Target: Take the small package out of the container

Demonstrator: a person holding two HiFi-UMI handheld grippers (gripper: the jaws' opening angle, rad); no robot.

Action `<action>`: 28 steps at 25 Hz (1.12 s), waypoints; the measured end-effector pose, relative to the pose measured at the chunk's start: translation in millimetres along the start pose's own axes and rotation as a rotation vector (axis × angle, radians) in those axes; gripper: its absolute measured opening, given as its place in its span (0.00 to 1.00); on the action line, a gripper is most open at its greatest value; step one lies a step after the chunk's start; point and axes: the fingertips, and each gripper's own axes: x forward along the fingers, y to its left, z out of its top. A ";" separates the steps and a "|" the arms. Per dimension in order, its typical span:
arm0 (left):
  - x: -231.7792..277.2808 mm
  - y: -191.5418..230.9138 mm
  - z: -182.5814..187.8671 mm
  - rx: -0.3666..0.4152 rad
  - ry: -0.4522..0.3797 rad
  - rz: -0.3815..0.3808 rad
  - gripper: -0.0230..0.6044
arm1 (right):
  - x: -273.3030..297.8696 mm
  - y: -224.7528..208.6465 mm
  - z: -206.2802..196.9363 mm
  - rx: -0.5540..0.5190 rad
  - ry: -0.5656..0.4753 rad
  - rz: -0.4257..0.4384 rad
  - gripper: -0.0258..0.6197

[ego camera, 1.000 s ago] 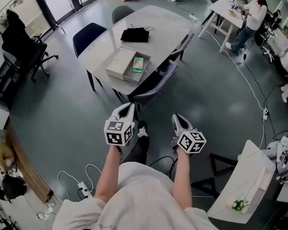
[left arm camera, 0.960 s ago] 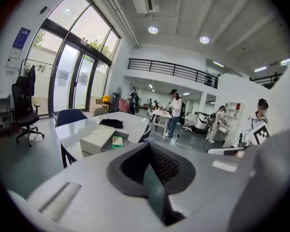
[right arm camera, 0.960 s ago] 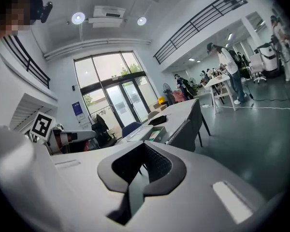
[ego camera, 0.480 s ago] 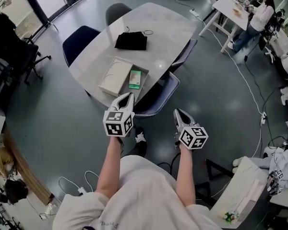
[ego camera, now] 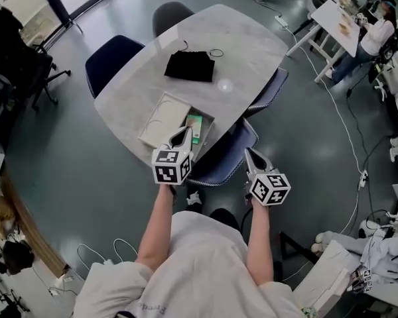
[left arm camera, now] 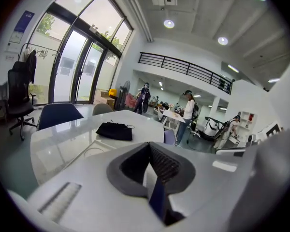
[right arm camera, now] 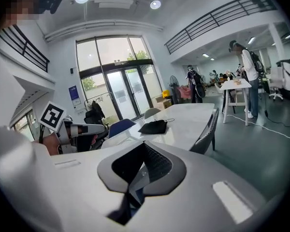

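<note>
Closer now than a second ago: the person has stepped up to the table, and the left gripper has come over the near rim of the container.

Both arms are held out forward, elbows bent. The left gripper reaches ahead over the open box, while the right gripper hangs back above the blue chair, well short of the table. Each tool has its jaws pressed together with nothing between them. The small package, green, lies in the box's right-hand part, just beside the left gripper's tip. From where I stand, the left jaws need to spread before they drop, then straddle the package squarely and close on its edges. Keeping off the box wall would matter too, and the right tool could steady the box.
</note>
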 end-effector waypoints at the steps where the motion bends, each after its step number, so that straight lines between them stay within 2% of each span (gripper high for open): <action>1: 4.0 3.6 -4.0 -0.007 0.010 0.003 0.12 | 6.1 0.1 -1.5 -0.005 0.011 0.003 0.04; 9: 23.3 27.2 -33.9 -0.025 0.090 0.054 0.12 | 43.4 3.7 -14.0 -0.029 0.080 0.036 0.04; 17: 52.8 38.8 -58.7 -0.019 0.170 0.137 0.12 | 84.8 9.3 -18.1 -0.067 0.144 0.133 0.04; 23: 74.7 40.8 -70.4 0.003 0.219 0.194 0.12 | 112.2 1.5 -4.2 -0.076 0.159 0.197 0.04; 28: 94.0 47.1 -86.0 0.002 0.266 0.241 0.18 | 134.9 -11.3 -1.3 -0.083 0.188 0.241 0.04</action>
